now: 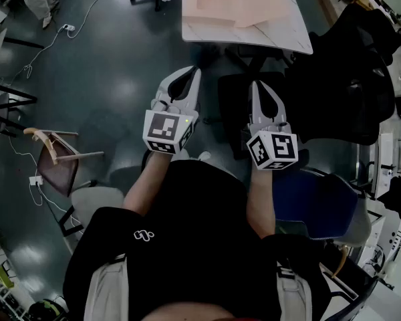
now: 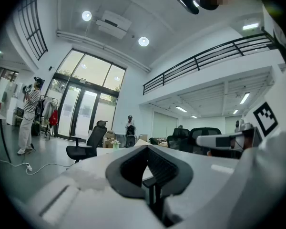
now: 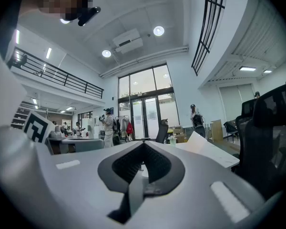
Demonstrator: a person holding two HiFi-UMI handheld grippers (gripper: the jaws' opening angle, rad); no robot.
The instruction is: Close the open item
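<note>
Head view shows you standing short of the white tabletop [image 1: 281, 35], with both arms bent at the elbow and held in front of your torso. Your left forearm [image 1: 146, 187] angles up and slightly outward. Your right forearm [image 1: 257, 206] runs almost straight ahead.

The left gripper [image 1: 192, 73] points toward the tabletop's near edge and leans a little to the right. Its marker cube [image 1: 167, 131] sits closest to your body. The right gripper [image 1: 254, 87] is just beside it and roughly parallel, also aimed at the tabletop, with its own cube [image 1: 273, 149] nearest you. Both are over the floor [image 1: 113, 79], well short of the tabletop. A black office chair [image 1: 254, 116] stands between the right gripper and the tabletop's edge.

In the left gripper view the jaws of the left gripper [image 2: 147, 148] are closed tip to tip with nothing between them. The right gripper view shows the same for the right gripper [image 3: 143, 144]: jaws together and empty. Both cameras look level across the room rather than down.

The open cardboard box [image 1: 217, 2] lies flat on the tabletop toward its far left part, with its flap [image 1: 264, 9] spread out to the right. Neither gripper touches it.
</note>
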